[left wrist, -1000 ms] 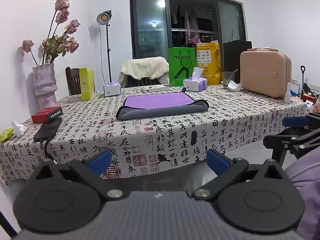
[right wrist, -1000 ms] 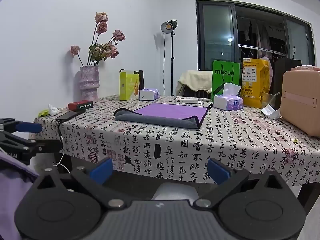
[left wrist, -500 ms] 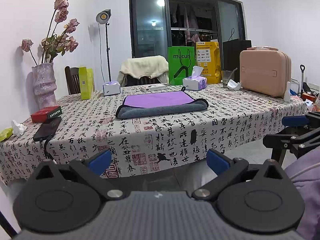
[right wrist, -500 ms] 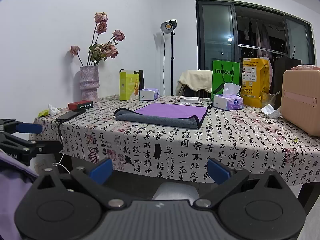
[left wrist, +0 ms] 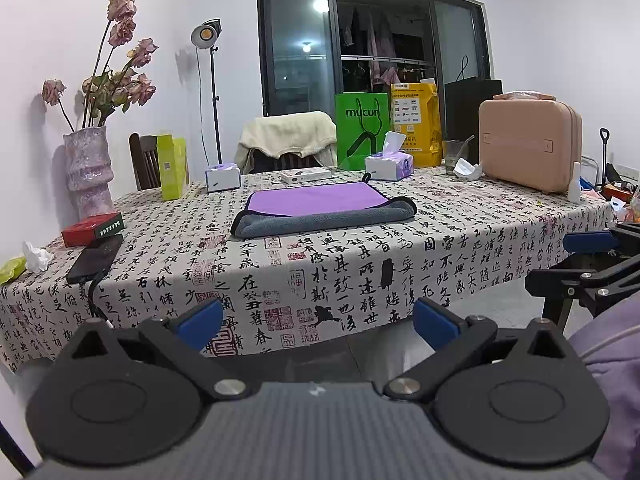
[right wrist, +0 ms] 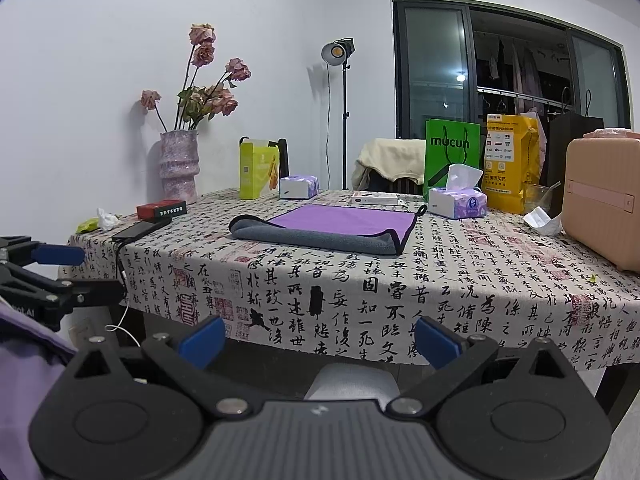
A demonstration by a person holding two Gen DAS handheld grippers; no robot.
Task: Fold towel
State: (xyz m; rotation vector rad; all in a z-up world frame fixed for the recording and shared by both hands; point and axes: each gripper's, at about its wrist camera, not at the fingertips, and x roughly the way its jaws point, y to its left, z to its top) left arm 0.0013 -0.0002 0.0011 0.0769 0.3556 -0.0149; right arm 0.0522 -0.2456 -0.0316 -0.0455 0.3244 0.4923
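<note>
The towel lies folded, purple face up with a grey front edge, mid-desk. Both the left gripper and right gripper hang spread wide and empty, short of the towel. Only the left view shows a small white bottle far right of the towel.

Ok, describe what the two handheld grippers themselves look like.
Both match: the left gripper and right gripper have black linkage arms with silver pivot screws, blue pads on the fingers, round black side discs and a ribbed grey body. A purple sleeve shows alongside.
</note>
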